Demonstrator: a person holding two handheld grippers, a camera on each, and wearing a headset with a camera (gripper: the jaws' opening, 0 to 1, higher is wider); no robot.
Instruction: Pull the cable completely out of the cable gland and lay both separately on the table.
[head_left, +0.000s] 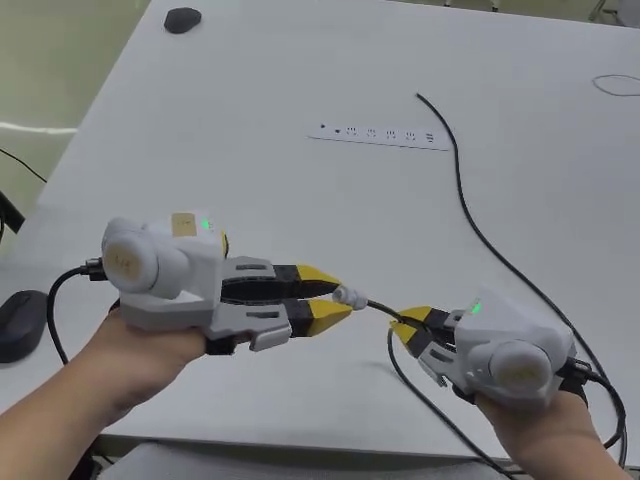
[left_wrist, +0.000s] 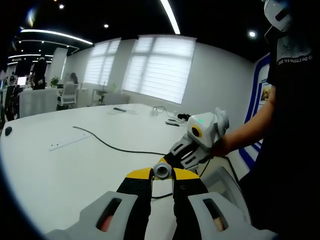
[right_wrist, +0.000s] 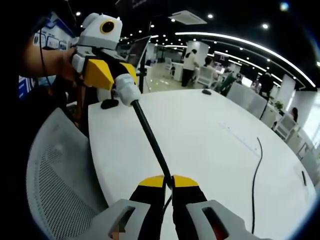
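**Cable gland and cable gripped apart, set for the pull**

Both tools are raised off the table (head_left: 250, 180) on the person's side of the power strip (head_left: 378, 136). The left gripper (head_left: 338, 297), nearer the person than the strip and to its left, has its yellow-tipped jaws pinched onto the white cable gland (head_left: 352, 296). They stand only as far apart as the fitting is wide, and it sits right at their tips. The right gripper (head_left: 405, 328), nearer the person than the strip and level with its right end, has its jaws almost together on the black cable (head_left: 380, 308), close to where it enters the cable gland.

The short stretch of cable between the two tools runs straight. That fits the purpose of the hold: one part in each gripper lets the hands draw in opposite directions along the cable's own line. Gripping close to the fitting probably keeps the pull direct. Working in the air likely keeps the loose tail, which hangs below the right gripper, from dragging.

The cable looks not yet free of the cable gland, so the separation and laying down remain to be done. A separate black cord (head_left: 470, 215) lies on the table, running from near the strip's right end toward the person.
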